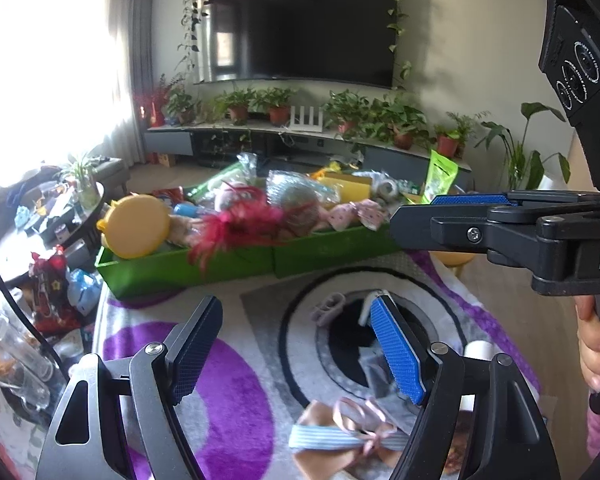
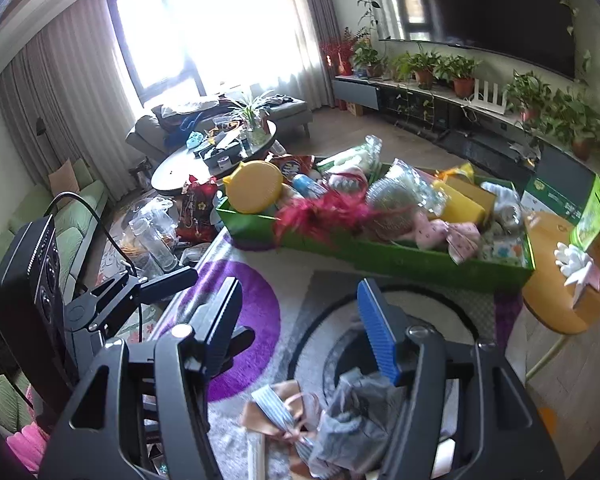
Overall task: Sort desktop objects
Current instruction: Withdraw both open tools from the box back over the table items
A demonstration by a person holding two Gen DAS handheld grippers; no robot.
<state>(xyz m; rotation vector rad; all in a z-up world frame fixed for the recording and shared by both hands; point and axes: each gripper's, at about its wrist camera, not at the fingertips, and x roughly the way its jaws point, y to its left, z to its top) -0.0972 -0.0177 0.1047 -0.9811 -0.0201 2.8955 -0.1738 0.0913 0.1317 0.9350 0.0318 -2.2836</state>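
both tools hover over the patterned cloth [image 1: 228, 360], fingers spread wide, nothing held: left gripper [image 1: 296, 350], right gripper [image 2: 300, 332]. the bow hair clip [image 1: 352, 436] lies at 6 o'clock in the left view, just under the fingertips, with a grey cloth scrap [image 2: 356, 416] touching it. the green tray [image 1: 204, 264], already piled full, sits at 12 o'clock. the bow looks light, soft and floppy; i'd pinch its knotted middle, since the ribbon loops would likely slip or crumple
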